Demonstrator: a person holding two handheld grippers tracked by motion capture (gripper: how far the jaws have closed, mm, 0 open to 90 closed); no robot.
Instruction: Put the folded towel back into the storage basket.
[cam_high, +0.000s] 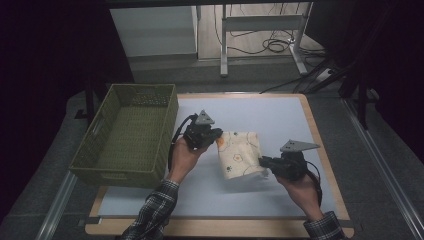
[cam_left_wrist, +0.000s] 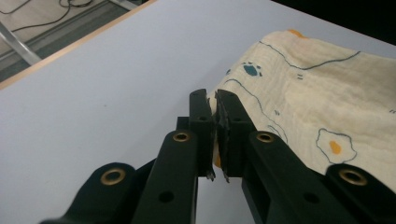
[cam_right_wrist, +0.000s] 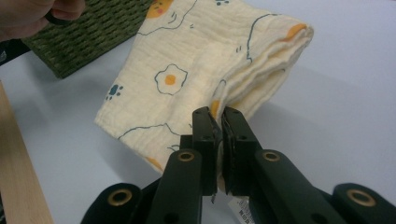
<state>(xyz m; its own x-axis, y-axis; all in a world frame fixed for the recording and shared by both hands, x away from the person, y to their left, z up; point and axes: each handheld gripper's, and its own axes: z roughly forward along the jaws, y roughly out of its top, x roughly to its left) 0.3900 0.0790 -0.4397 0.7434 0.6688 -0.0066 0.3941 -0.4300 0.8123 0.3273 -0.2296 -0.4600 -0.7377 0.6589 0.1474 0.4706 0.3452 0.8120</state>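
A folded cream cloth (cam_high: 240, 154) printed with fried eggs and blue paw marks hangs just above the white table top, stretched between both hands. My left gripper (cam_high: 216, 139) is shut on its left edge; in the left gripper view the jaws pinch the cloth (cam_left_wrist: 308, 107) at my left gripper (cam_left_wrist: 215, 100). On the right, my right gripper (cam_high: 262, 162) is shut on the cloth's lower right edge. The right gripper view has the folded cloth (cam_right_wrist: 201, 70) spreading away from my right gripper (cam_right_wrist: 217, 114), with a small white label peeking below the jaws.
A green woven basket (cam_high: 102, 155) stands at the table's left, close beside the left hand; its corner (cam_right_wrist: 88, 37) appears in the right gripper view. The white table top (cam_high: 280, 115) has a wooden rim (cam_high: 320, 145). Table legs and cables lie on the floor beyond.
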